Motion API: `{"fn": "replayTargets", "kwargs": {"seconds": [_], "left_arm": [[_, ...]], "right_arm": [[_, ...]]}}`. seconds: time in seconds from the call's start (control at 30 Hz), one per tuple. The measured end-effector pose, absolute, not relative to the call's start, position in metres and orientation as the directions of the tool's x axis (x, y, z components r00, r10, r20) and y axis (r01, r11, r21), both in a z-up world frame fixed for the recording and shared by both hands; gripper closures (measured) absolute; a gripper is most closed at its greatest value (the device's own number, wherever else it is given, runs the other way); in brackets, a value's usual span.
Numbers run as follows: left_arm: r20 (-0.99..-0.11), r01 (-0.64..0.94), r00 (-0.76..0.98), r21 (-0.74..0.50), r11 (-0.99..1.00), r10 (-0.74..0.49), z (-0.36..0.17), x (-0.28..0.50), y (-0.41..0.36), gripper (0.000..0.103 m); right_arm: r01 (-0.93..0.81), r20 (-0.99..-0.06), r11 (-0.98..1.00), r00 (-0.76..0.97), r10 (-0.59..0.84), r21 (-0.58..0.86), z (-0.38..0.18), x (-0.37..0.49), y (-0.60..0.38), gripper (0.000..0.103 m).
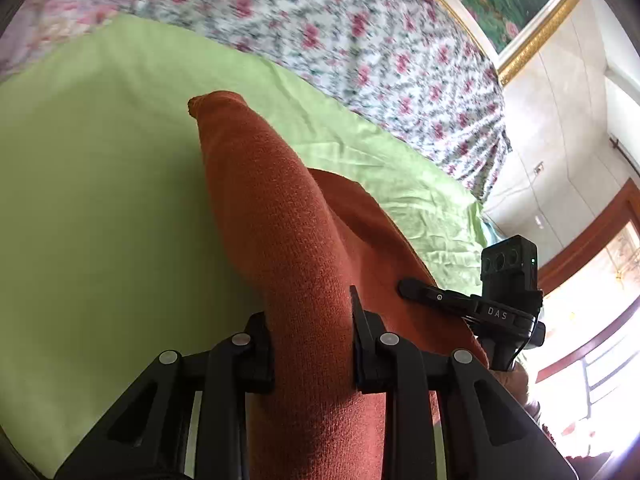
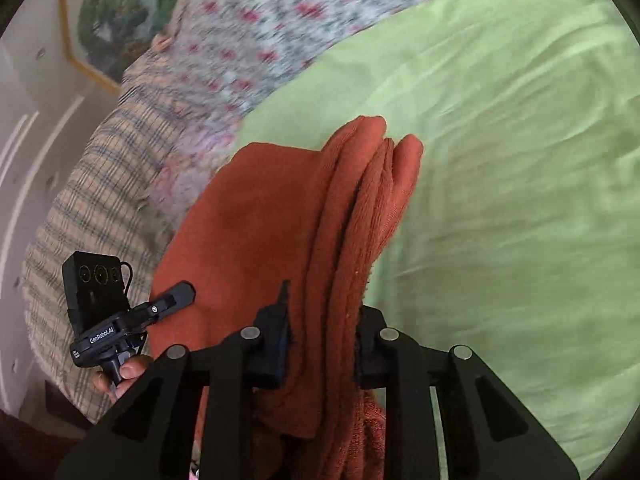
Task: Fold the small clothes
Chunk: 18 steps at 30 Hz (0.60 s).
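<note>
The left gripper [image 1: 312, 336] has its jaws pinching a thick fold of the rust-red garment [image 1: 280, 208], which runs between them and rises ahead to a rounded corner. The right gripper [image 2: 320, 340] likewise has its jaws pressed on the same cloth [image 2: 352, 216], here bunched into several stacked layers whose edges stand up in front of the camera. Each view shows the other gripper just beside, its finger lying against the flat span of fabric stretched between the two grips, so the garment appears to be held up at two points above the green sheet [image 1: 100, 160] of the bed rather than lying on it. The layered edges suggest a fold is already partly made and the piece is being carried or swung over. The next move likely calls for lowering both grips together, keeping the span taut, so the layers land flat and squared on the green sheet, then letting go without dragging the top layer. Beyond lie a floral bedcover [image 1: 340, 28] and a checked pillow [image 2: 92, 216].
</note>
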<state>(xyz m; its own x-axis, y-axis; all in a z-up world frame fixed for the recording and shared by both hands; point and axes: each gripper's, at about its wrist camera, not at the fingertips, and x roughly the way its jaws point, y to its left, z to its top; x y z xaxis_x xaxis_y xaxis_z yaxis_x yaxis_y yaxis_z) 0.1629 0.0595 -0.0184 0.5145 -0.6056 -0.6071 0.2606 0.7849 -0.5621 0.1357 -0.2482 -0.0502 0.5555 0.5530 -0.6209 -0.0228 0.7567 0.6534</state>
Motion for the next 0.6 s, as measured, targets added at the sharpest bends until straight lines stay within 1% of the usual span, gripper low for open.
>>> {"fn": "replayTargets", "kwargs": {"seconds": [0.2, 0.37, 0.43, 0.47, 0.5, 0.53, 0.57, 0.6], "left_arm": [[-0.597, 0.214, 0.538, -0.586, 0.782, -0.594, -0.035, 0.132, 0.108, 0.077], [-0.621, 0.155, 0.506, -0.617, 0.772, -0.599, -0.068, 0.129, 0.118, 0.074], [-0.617, 0.149, 0.493, -0.635, 0.758, -0.613, -0.076, 0.129, 0.123, 0.070], [-0.615, 0.142, 0.486, -0.646, 0.750, -0.621, -0.079, 0.130, 0.125, 0.064], [-0.616, 0.130, 0.483, -0.653, 0.746, -0.623, -0.080, 0.133, 0.127, 0.056], [-0.617, 0.115, 0.484, -0.657, 0.745, -0.620, -0.082, 0.135, 0.130, 0.051], [-0.615, 0.105, 0.490, -0.663, 0.742, -0.618, -0.082, 0.138, 0.134, 0.047], [-0.608, 0.101, 0.494, -0.670, 0.735, -0.622, -0.083, 0.141, 0.138, 0.045]], "right_arm": [[-0.068, -0.615, 0.736, 0.503, 0.608, 0.673, -0.063, 0.137, -0.200, 0.078], [-0.058, -0.657, 0.763, 0.470, 0.589, 0.643, -0.073, 0.135, -0.187, 0.078], [-0.050, -0.674, 0.777, 0.464, 0.574, 0.627, -0.076, 0.133, -0.186, 0.078], [-0.049, -0.685, 0.787, 0.462, 0.564, 0.615, -0.077, 0.133, -0.186, 0.078], [-0.048, -0.697, 0.798, 0.457, 0.552, 0.601, -0.078, 0.132, -0.184, 0.077], [-0.046, -0.702, 0.802, 0.455, 0.547, 0.595, -0.079, 0.132, -0.183, 0.076], [-0.042, -0.704, 0.803, 0.455, 0.545, 0.595, -0.080, 0.133, -0.184, 0.072], [-0.030, -0.708, 0.804, 0.456, 0.539, 0.593, -0.081, 0.132, -0.184, 0.069]]}}
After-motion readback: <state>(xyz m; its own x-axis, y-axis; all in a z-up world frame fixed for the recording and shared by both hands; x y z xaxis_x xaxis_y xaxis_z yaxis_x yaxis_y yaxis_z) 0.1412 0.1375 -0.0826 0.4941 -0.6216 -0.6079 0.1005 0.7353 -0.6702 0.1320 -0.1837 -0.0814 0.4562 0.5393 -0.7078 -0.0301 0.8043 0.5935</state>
